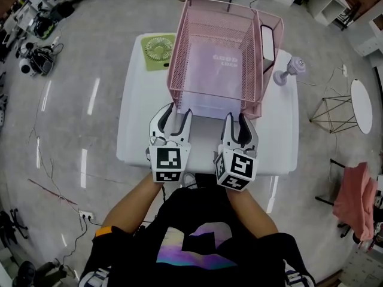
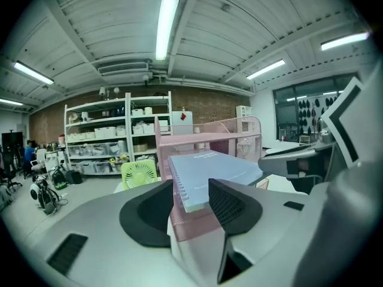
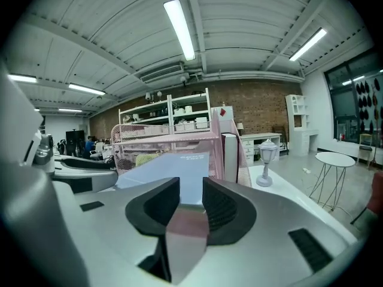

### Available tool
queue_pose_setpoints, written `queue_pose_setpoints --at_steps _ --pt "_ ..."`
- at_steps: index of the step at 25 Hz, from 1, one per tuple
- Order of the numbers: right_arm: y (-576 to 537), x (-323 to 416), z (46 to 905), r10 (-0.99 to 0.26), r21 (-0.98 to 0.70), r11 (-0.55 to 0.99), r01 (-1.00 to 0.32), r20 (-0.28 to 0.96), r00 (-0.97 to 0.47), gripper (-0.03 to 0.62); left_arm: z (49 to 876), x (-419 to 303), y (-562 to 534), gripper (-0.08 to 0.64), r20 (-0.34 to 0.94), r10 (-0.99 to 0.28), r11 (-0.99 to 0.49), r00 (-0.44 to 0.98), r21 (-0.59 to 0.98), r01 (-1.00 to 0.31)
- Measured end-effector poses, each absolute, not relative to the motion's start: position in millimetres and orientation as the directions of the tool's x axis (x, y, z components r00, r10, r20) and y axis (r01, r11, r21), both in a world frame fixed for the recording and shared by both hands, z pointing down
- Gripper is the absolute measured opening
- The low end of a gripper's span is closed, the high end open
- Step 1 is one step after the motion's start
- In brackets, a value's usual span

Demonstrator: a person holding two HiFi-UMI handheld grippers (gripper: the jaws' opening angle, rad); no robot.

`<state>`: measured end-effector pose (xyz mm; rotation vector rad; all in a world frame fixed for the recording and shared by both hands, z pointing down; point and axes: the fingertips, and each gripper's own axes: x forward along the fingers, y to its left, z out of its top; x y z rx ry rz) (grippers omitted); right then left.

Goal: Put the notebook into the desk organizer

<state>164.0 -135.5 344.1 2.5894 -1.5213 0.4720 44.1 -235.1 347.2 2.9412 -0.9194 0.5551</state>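
A pale lavender notebook [image 1: 209, 70] lies flat inside the pink mesh desk organizer [image 1: 221, 5] on the white table. My left gripper [image 1: 175, 109] is at the organizer's near left corner, its jaws open. In the left gripper view the notebook's [image 2: 212, 166] spiral corner shows in the gap of that gripper [image 2: 190, 199], untouched by the pads. My right gripper [image 1: 234, 117] is at the near right edge, also open. In the right gripper view the notebook [image 3: 173, 166] and the pink rim [image 3: 161, 137] show just beyond the parted jaws [image 3: 191, 199].
A green fan [image 1: 158, 49] lies at the table's [image 1: 137, 130] far left. A small lavender lamp [image 1: 290, 70] stands to the right of the organizer. A white, dark-edged item [image 1: 267, 43] stands in its side slot. A round side table [image 1: 362, 106] is on the floor at right.
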Motion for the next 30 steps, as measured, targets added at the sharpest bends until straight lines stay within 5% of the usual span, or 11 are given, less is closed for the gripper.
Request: queue_pose_setpoints --at_steps 30 --pt "-159.2 175.0 353.4 -0.837 -0.007 -0.475 -0.88 0.315 0.449 0.13 370.4 65.6 -252.2 0.189 0.392 -0.524 -0.827 0.756 -0.023 -0.561"
